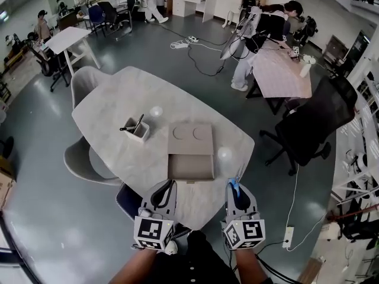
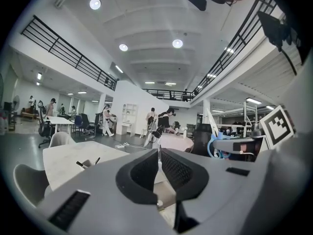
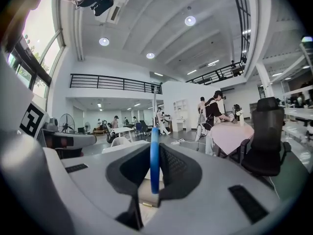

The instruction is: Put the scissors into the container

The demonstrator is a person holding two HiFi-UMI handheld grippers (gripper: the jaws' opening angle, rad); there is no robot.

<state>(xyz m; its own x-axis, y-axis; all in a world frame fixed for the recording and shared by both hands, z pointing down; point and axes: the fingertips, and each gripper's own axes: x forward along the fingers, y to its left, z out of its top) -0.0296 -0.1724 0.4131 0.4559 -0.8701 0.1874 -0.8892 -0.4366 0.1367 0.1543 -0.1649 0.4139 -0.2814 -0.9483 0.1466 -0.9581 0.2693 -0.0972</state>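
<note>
Blue-handled scissors (image 1: 237,181) stand upright in my right gripper (image 1: 235,189), which is shut on their handle, blades pointing up and away from me. In the right gripper view the blue handle (image 3: 154,153) sits edge-on between the pads of that gripper (image 3: 154,173). My left gripper (image 1: 165,190) hovers beside it over the table's near edge, its jaws together with nothing between them (image 2: 159,166). A small white square container (image 1: 138,131) holding dark pens stands on the marble table (image 1: 112,99), far left of both grippers. The left gripper view shows this container (image 2: 88,163) too.
A flat cardboard box (image 1: 190,151) with an open tray lies in the table's middle, just beyond the grippers. Grey chairs (image 1: 82,80) stand at the table's left, a black office chair (image 1: 314,123) at the right. A power strip (image 1: 288,236) lies on the floor.
</note>
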